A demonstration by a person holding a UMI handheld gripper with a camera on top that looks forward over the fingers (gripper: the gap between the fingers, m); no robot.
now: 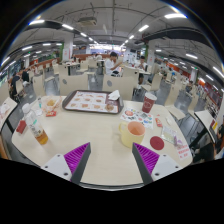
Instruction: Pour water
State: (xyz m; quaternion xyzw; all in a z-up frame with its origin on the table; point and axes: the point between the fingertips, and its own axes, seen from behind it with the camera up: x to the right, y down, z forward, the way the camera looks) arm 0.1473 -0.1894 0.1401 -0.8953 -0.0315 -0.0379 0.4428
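One pale yellow-cream cup (131, 133) stands upright on the round light table (95, 165), just ahead of the fingers and a little toward the right one; its mouth faces up, but whether anything is in it cannot be told from here; it looks plain, roughly cylindrical and opaque. Just beside it, toward the right finger, lies a small red bowl (157, 143) or lid, its inside too small to judge. Beyond the cup, near the far right of the table, stands a dark red cup (148, 103) with a pale rim; its contents are hidden. On the left side stands a bottle (39, 132) with amber liquid inside, and near it some small items (48, 106) that cannot be made out. At the far middle of the table rests a dark tray (91, 101) holding a light sheet with pinkish round spots. The gripper (114, 157) hovers low over the near edge of the table; its two fingers with magenta pads (76, 155) are spread wide apart, with nothing between them; the cup sits ahead of the gap, untouched. Behind the table stretches a large hall with rows of tables and chairs under bright ceiling lights.
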